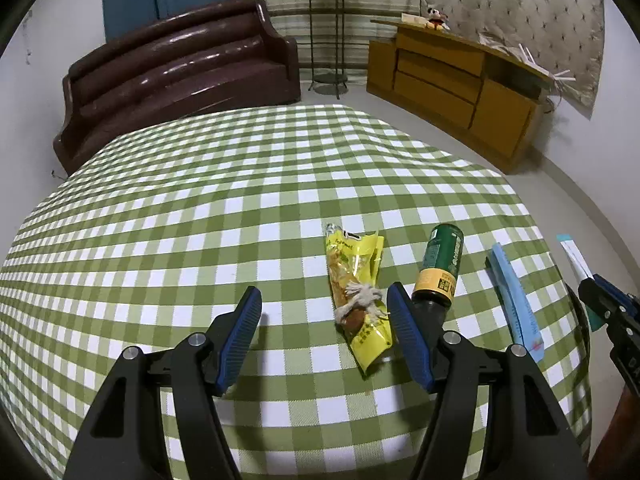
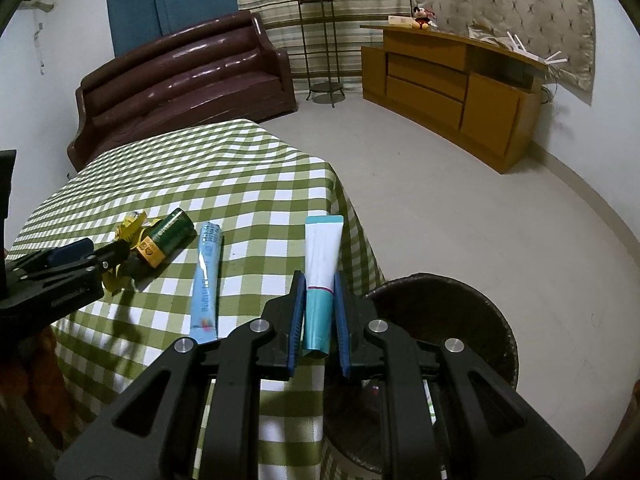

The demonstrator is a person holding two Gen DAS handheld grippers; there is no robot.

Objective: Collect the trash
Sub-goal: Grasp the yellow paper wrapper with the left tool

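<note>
My left gripper (image 1: 324,300) and right gripper (image 2: 318,280) have black linkage arms, silver pivot screws and ribbed blue pads (image 1: 242,330).

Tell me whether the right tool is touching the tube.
Touching. The right wrist view shows the right tool with both blue pads pressed against the tube, no gap on either side.

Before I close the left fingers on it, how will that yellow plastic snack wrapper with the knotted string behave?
The yellow plastic snack wrapper looks crinkled and flat, so it is probably light and floppy and should sag when lifted. Its glossy film may slip between the left gripper fingers. The white knotted string lies on it and looks loose, so it may drop off.
</note>
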